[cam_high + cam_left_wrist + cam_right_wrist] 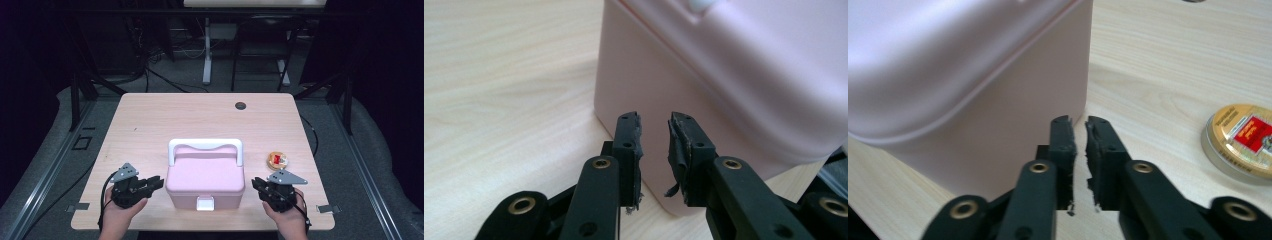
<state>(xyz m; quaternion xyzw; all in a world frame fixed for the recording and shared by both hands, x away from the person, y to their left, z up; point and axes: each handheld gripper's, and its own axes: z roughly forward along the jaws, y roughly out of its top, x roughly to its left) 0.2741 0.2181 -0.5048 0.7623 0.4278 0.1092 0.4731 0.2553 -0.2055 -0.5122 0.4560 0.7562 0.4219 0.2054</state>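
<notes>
A pink lidded box (205, 181) sits on the pale wooden desk (150, 120), low in the middle of the high view, with its white latch (205, 202) facing the bottom edge of the frame, toward the person. Its white carry handle (205, 146) stands upright over the far part of the lid, spanning left to right, and the box's long axis runs the same way, across the frame.

The left tongs (156, 183) hover just off the box's left wall at lower left of that frame. In the left gripper view (655, 131) their jaws stand slightly spread with nothing between them, aimed at the near corner of the wall. The right tongs (257, 184) mirror this at the box's right wall. In the right gripper view (1078, 131) the jaws are parted by only a narrow slit, again around nothing, close to the corner without clearly touching it.

The two sit on opposite sides, probably so the box can be steadied or pressed between them.

A small round gold tin (276, 160) with a red label lies flat on the desk just right of the box, beyond the right tongs.
</notes>
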